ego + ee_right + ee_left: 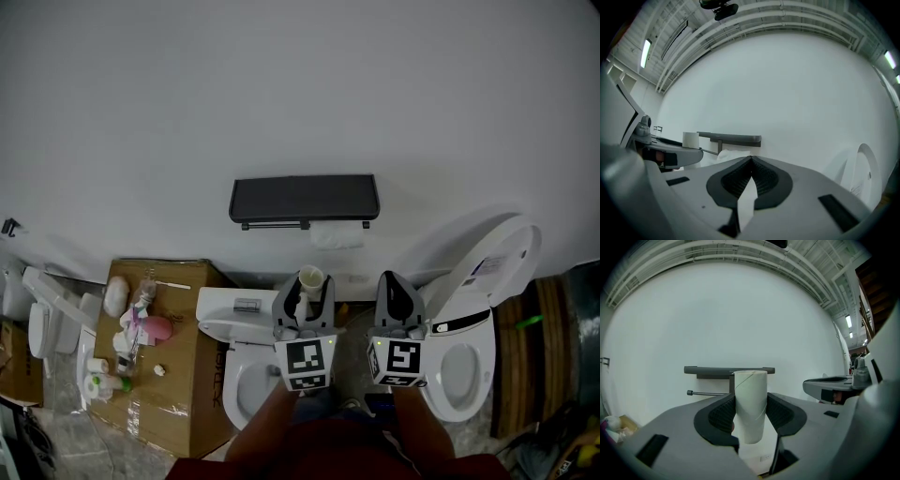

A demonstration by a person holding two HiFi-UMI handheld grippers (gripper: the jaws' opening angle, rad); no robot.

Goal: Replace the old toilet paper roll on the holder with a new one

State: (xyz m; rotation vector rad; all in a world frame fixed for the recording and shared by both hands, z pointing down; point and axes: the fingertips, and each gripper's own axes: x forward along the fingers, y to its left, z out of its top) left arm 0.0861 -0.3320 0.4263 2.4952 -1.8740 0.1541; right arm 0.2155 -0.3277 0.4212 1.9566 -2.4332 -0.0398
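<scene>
A black wall holder (305,199) with a shelf top and a thin rod below hangs on the white wall. White paper (336,234) hangs under its right end. My left gripper (305,283) is shut on an empty cardboard tube (310,277), held upright below the holder. In the left gripper view the tube (751,404) stands between the ribbed pads, with the holder (729,370) and its bare rod (708,393) behind it. My right gripper (397,279) hovers to the right, shut, with nothing in it (751,161). Its view shows the holder (736,138) and the tube (690,139) at left.
A cardboard box (187,412) with several toiletries stands at the lower left. One white toilet (246,380) is below the left gripper. Another toilet (466,370) with its lid raised (497,253) is at right. Wooden slats (544,328) line the right edge.
</scene>
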